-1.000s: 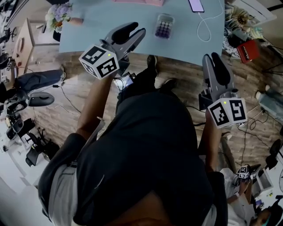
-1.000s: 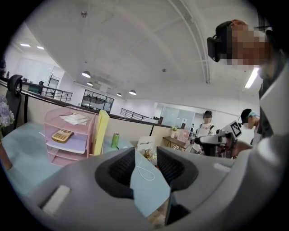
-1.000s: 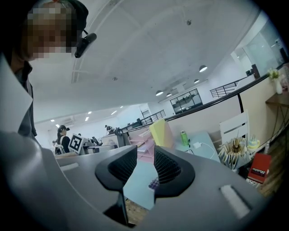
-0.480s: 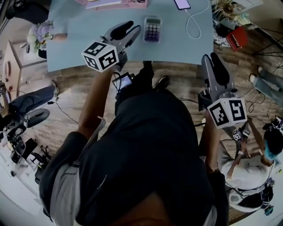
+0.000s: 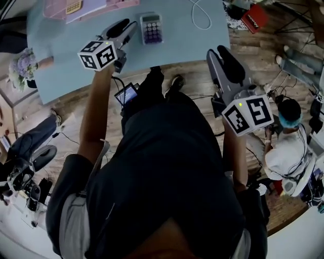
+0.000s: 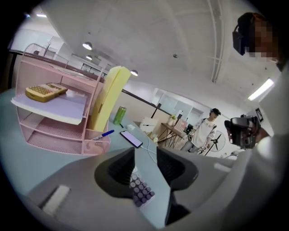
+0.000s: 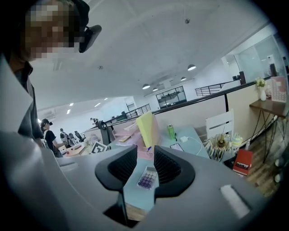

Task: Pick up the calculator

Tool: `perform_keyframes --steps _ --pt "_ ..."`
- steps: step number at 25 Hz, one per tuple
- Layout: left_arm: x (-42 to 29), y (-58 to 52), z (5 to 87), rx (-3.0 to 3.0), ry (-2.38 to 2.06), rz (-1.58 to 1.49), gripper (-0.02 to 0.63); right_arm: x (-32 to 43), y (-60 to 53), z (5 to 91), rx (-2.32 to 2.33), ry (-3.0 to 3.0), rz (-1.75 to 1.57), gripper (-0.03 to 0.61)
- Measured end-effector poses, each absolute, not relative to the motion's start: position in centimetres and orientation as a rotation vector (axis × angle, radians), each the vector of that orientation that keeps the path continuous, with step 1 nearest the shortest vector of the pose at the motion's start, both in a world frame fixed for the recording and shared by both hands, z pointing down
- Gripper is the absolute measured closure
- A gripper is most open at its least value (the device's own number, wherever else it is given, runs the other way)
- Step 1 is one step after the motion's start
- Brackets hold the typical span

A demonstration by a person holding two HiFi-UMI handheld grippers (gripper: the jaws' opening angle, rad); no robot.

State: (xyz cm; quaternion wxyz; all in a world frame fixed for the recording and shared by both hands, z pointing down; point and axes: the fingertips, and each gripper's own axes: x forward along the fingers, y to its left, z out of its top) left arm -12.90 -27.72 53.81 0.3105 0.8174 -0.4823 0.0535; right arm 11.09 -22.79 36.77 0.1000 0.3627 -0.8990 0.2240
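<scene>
A small calculator (image 5: pixel 151 28) with purple keys lies flat near the front of the light blue table (image 5: pixel 182 40). My left gripper (image 5: pixel 124 27) is over the table just left of it, open and holding nothing. In the left gripper view the calculator (image 6: pixel 141 191) shows low between the spread jaws of that gripper (image 6: pixel 145 167). My right gripper (image 5: pixel 221 53) hangs off the table's front edge, over the floor, open and empty. Through the right gripper (image 7: pixel 145 164), the calculator (image 7: pixel 147 177) appears farther off on the table.
A pink desk organiser (image 6: pixel 58 113) holds a yellow calculator (image 6: pixel 45 91), a yellow folder (image 6: pixel 108 97) and a blue pen (image 6: pixel 104 134). Behind lie a phone (image 6: pixel 131 138) on a white cable (image 5: pixel 200 15) and a green can (image 6: pixel 118 115). A person (image 5: pixel 286 136) sits right.
My left gripper has reached out over the table and now sits beside the calculator. The right gripper has stayed off the table's edge. The head view has swung.
</scene>
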Motion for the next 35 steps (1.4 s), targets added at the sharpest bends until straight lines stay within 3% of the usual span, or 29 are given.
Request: perform_keyframes --steps 35 --pt "-13.3 -33.5 70.0 1.955 -1.104 0.351 0.422 10.0 -26.7 43.8 1.053 -2.474 0.836 0.480"
